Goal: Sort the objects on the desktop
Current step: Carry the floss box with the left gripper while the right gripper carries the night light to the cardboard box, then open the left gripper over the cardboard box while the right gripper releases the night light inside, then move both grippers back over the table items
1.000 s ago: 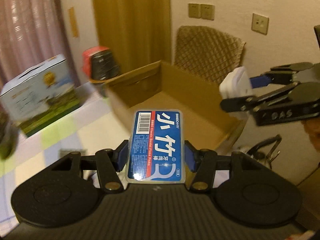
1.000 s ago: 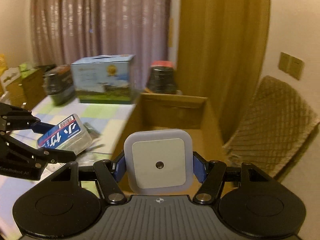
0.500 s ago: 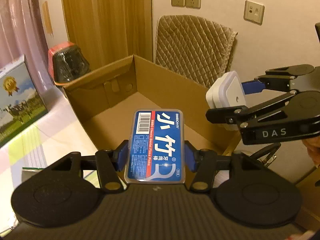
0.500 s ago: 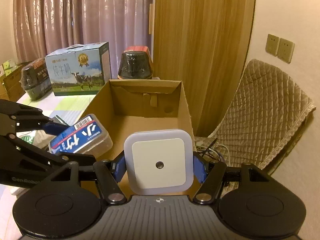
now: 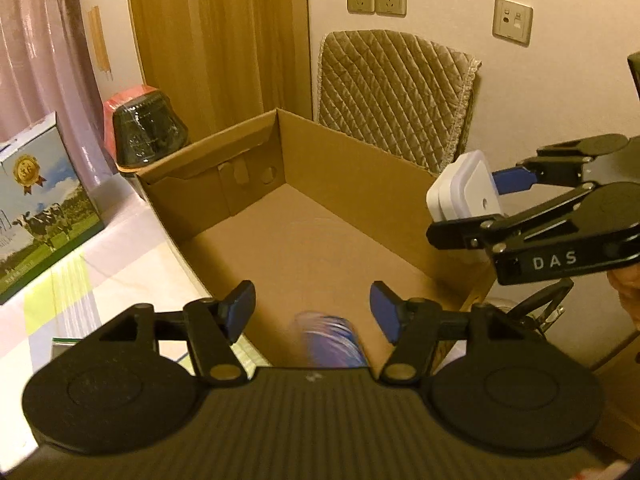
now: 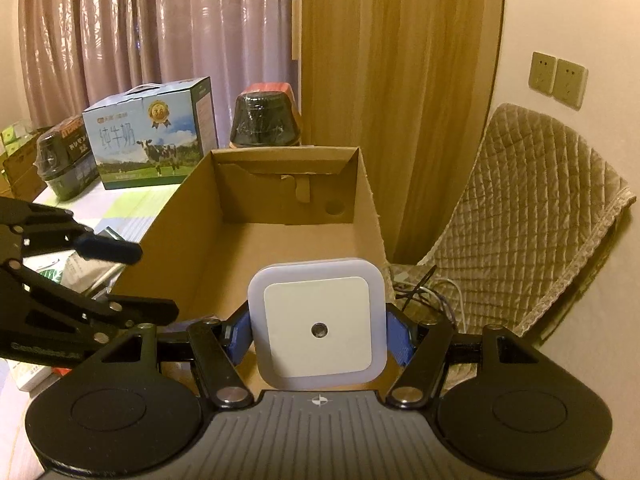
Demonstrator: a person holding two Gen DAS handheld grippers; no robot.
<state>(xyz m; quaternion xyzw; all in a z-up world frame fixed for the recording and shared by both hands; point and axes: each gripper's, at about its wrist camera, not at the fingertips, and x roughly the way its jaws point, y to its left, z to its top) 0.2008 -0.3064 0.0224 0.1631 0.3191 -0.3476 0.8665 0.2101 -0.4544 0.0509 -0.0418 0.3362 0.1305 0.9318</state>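
Cardboard box rim – clear inside, floss pack blurred

Matt brown cardboard box, smooth white plastic night light, quilted cloth chair cover

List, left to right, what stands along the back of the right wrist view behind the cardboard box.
Dark wrapped container → milk carton box → red-lidded dark container → wooden panel → wall sockets, quilted chair cover beneath them.
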